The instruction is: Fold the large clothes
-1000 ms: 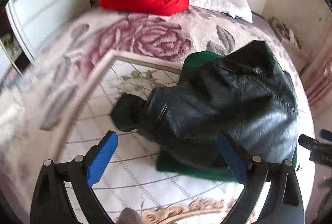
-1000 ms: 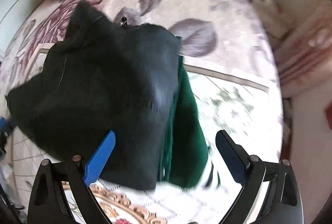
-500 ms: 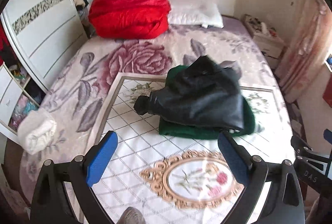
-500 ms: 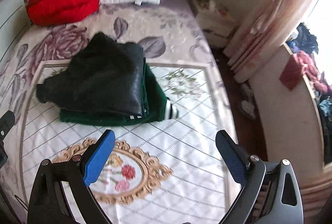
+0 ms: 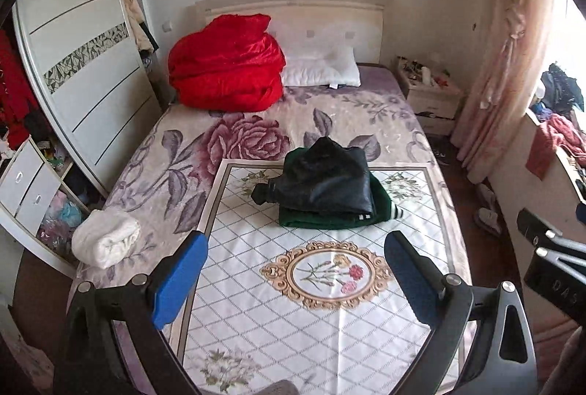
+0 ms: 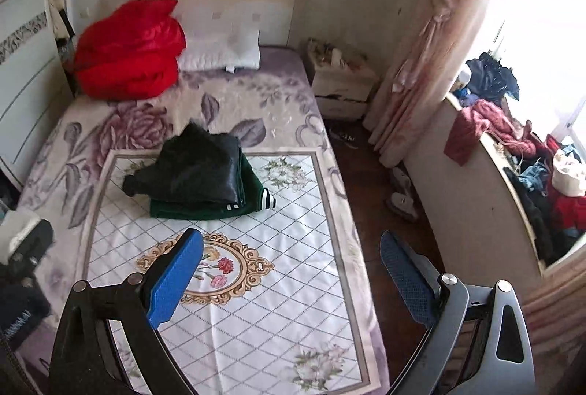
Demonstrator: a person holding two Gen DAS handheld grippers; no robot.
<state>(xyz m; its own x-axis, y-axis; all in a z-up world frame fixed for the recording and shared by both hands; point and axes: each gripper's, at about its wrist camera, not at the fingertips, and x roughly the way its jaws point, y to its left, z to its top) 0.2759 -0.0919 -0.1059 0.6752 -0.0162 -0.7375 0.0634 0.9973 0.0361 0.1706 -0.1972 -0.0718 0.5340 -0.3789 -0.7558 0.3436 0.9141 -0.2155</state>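
A folded black leather jacket (image 5: 326, 180) lies on top of a folded green garment (image 5: 381, 208) in the middle of the bed (image 5: 293, 314). One black sleeve sticks out to the left. The stack also shows in the right wrist view, the jacket (image 6: 197, 171) above the green garment (image 6: 205, 210). My left gripper (image 5: 296, 277) is open and empty, held high and well back from the stack. My right gripper (image 6: 291, 274) is open and empty, also far back near the bed's foot. Part of the right gripper (image 5: 549, 259) shows at the left view's right edge.
A red quilt (image 5: 227, 65) and a white pillow (image 5: 318, 69) lie at the headboard. A rolled white cloth (image 5: 104, 237) sits at the bed's left edge. A wardrobe (image 5: 80, 65) stands left, a nightstand (image 6: 340, 83), curtain (image 6: 414, 65) and clothes-piled ledge (image 6: 512, 146) right.
Both grippers have pulled up and back from the stack, which was close beneath them a second ago. The stack now lies far off. Both stay open and empty.
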